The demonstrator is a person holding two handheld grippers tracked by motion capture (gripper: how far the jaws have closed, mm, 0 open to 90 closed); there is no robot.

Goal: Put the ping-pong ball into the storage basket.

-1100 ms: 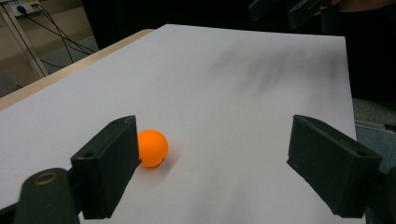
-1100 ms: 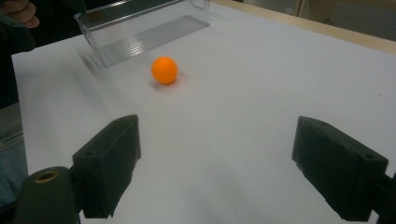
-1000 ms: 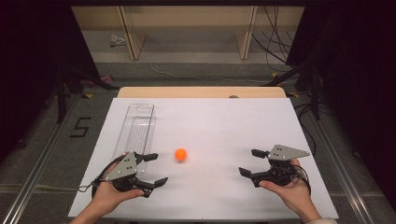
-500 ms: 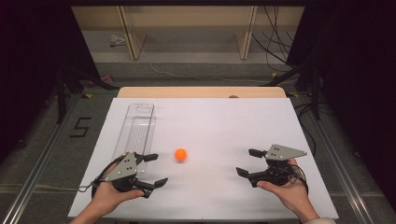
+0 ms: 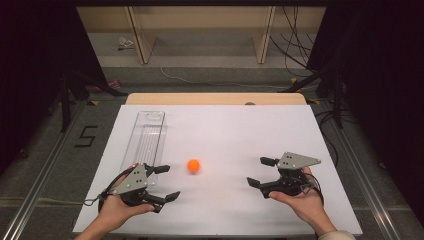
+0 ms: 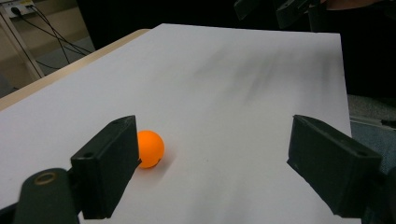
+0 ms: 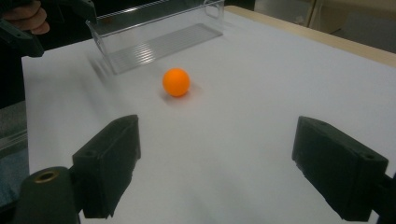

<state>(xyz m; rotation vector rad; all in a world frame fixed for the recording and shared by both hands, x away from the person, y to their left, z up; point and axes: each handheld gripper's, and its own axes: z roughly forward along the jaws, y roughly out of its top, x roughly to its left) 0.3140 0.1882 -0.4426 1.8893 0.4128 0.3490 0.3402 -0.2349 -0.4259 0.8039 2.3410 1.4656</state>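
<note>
A person sits at a table covered in white, holding a two-jaw gripper in each hand. The right gripper [image 5: 261, 172] has crept a little further in toward the middle of the table over the last second, closing some of the distance to a small orange ball [image 5: 193, 166]. The left gripper [image 5: 167, 182] has hardly moved at all.

Both grippers have their jaws spread wide and neither has hold of anything. In the right gripper view, the ball [image 7: 176, 82] sits ahead of the jaws and slightly toward the left-hand jaw, well apart from both, resting alone on the white table [image 7: 261, 93]. Beyond the ball, farther from this gripper, lies a long clear plastic tray [image 7: 154, 35], empty as far as can be seen.

In the left gripper view, the ball [image 6: 150, 149] appears just past the left-hand jaw, partly hidden behind it, not between the two jaws. From above, it lies ahead and off to one side of this gripper, near but not touching. The tray [image 5: 146, 137] runs away from the left gripper, its near end just beside the hand.

Judging by the small advance, the right gripper seems to be starting a reach for the ball, with the tray the likely place for it. The reach is only beginning.
</note>
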